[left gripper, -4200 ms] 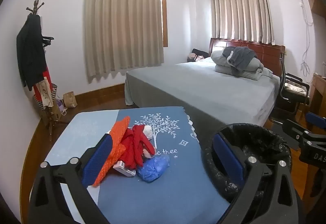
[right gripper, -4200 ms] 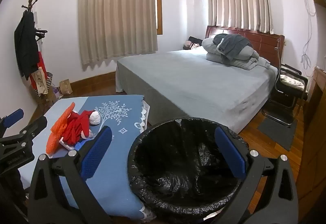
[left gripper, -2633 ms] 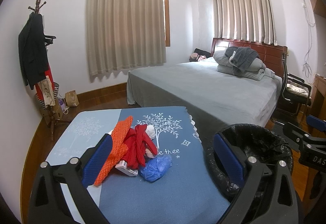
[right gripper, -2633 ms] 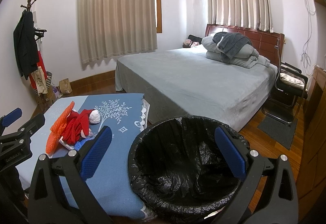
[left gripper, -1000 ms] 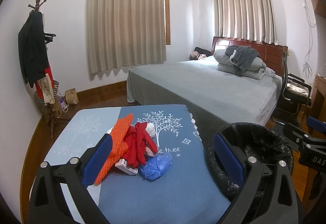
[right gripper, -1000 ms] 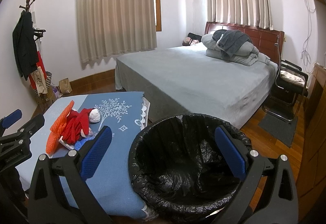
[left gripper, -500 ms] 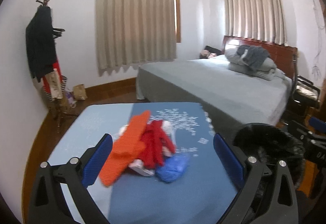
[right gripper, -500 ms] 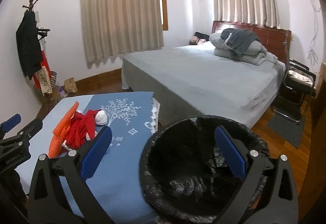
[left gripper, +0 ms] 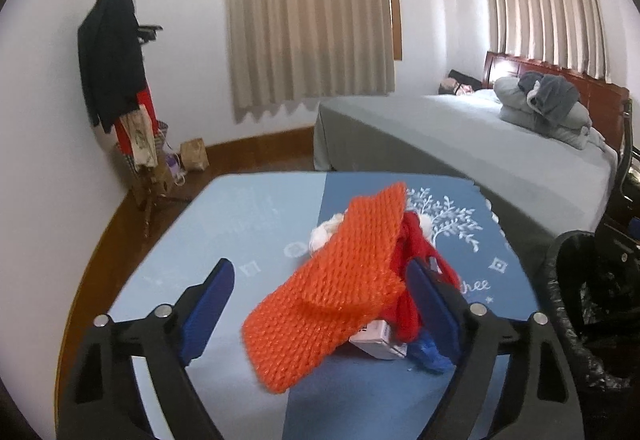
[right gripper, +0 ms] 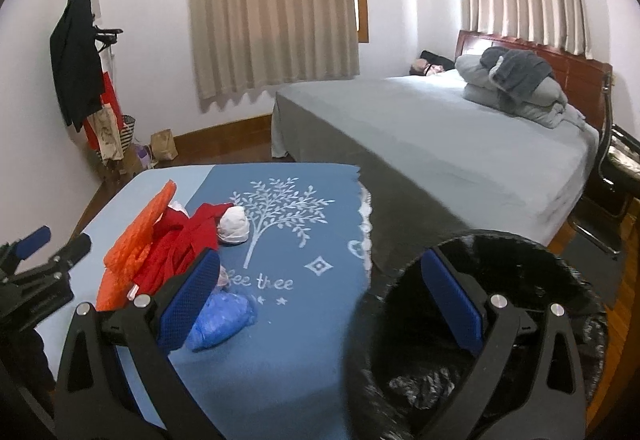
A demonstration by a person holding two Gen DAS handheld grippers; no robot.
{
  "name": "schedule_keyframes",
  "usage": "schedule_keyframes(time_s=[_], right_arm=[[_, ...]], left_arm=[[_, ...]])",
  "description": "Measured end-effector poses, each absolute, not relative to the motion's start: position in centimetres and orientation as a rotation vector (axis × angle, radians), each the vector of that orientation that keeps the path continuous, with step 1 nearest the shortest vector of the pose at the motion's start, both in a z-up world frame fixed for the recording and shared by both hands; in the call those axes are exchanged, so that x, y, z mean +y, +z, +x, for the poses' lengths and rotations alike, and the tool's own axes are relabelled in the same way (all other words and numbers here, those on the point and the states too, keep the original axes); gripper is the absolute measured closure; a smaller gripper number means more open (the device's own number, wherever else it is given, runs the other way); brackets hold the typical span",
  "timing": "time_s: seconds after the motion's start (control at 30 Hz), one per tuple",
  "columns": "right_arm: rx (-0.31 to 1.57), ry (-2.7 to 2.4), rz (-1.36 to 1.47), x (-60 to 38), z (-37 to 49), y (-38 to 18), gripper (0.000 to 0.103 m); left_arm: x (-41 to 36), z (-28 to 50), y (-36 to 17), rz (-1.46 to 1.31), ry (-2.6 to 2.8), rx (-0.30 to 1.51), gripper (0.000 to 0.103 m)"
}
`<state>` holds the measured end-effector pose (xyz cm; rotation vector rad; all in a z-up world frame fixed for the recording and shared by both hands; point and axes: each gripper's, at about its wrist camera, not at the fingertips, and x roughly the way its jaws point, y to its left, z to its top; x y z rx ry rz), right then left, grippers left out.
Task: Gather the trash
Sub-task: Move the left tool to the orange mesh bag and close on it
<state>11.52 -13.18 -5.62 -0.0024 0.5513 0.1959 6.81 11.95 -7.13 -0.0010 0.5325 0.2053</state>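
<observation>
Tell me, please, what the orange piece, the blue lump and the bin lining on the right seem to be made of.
Orange piece: probably foam or plastic netting, matt, with an open woven mesh pattern.
Blue lump: likely thin plastic film, crumpled, translucent and slightly shiny.
Bin lining: black plastic bag, glossy, creased, with light glints on its folds.

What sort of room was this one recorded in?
A bedroom, most likely: a made bed with folded bedding against a wooden headboard, curtained windows, and a coat stand hung with clothes in the corner.

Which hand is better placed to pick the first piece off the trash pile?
Left: its open tongs, just narrowing, straddle the orange mesh. The right tongs hang open beside the bin.
</observation>
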Motion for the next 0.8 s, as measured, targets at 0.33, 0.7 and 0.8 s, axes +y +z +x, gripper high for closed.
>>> schedule_keyframes(time_s=[0.33, 0.7, 0.8], right_arm=[[0.579, 0.206, -0.02, -10.9, 15.1, -6.6, 0.005], [0.601, 0.252, -0.044, -8.4, 17.1, -7.7, 0.007], [0.61, 0.275, -0.05, -7.4, 17.7, -8.1, 0.011]], left_arm=[[11.0, 11.0, -9.2, 0.008, 0.14, 0.575, 0.032], [12.0, 12.9, -10.5, -0.013, 0.095, 0.603, 0.084], [12.8, 12.6, -10.2, -0.032, 0.095, 0.588, 0.088]])
